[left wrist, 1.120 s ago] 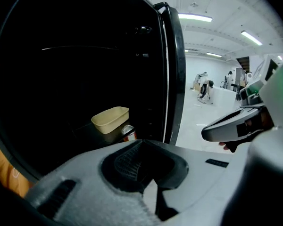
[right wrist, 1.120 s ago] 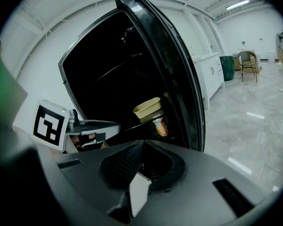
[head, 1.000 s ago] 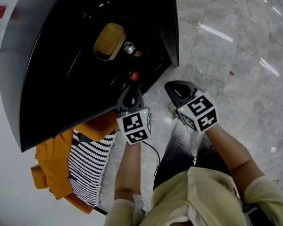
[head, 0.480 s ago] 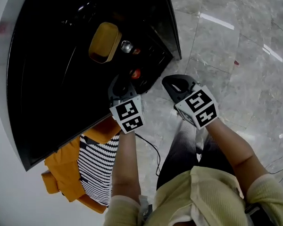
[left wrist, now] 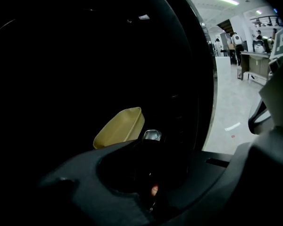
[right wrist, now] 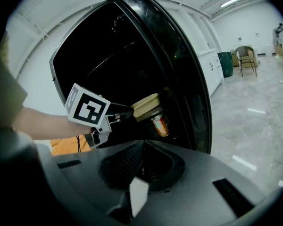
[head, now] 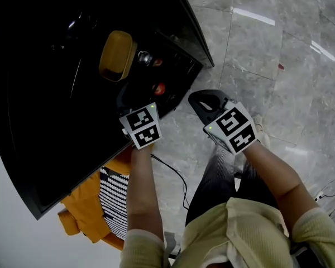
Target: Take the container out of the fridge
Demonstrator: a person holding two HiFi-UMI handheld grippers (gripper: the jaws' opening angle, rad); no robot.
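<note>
**A:** Where's the container [head: 116,56] right now?

**B:** It's inside the open black fridge [head: 44,149]. It's a mustard-yellow tub, at roughly 11 o'clock from the left gripper [right wrist: 128,110] in the head view. The gripper points at it but isn't touching it, and there's a clear gap between them.

**A:** What are the jaws doing?

**B:** The left jaws are pressed together with nothing between them. The right gripper [head: 196,100] looks the same, jaws together and empty. It hangs outside the fridge over the marble floor [head: 268,49], at about 3 o'clock from the left one.

**A:** Can you read any labels? I'm hoping for a brand.

**B:** Not really. There's a jar [right wrist: 159,122] with a shiny cap just beside the tub, at its 3 o'clock in the head view. It has an orange-red label, but the print is too small to read. A small red thing [head: 159,88] sits at 5 o'clock from the tub, and I can't tell what it is. The only crisp print is the black-and-white square pattern on each marker cube [head: 140,127], and that's just blocks, not letters.

**A:** What's the orange stuff lower down?

**B:** That's an orange garment [head: 81,216] with a black-and-white striped fabric [head: 114,202] lying against it. Both are at about 6 o'clock from the left gripper, beside the fridge.
</note>
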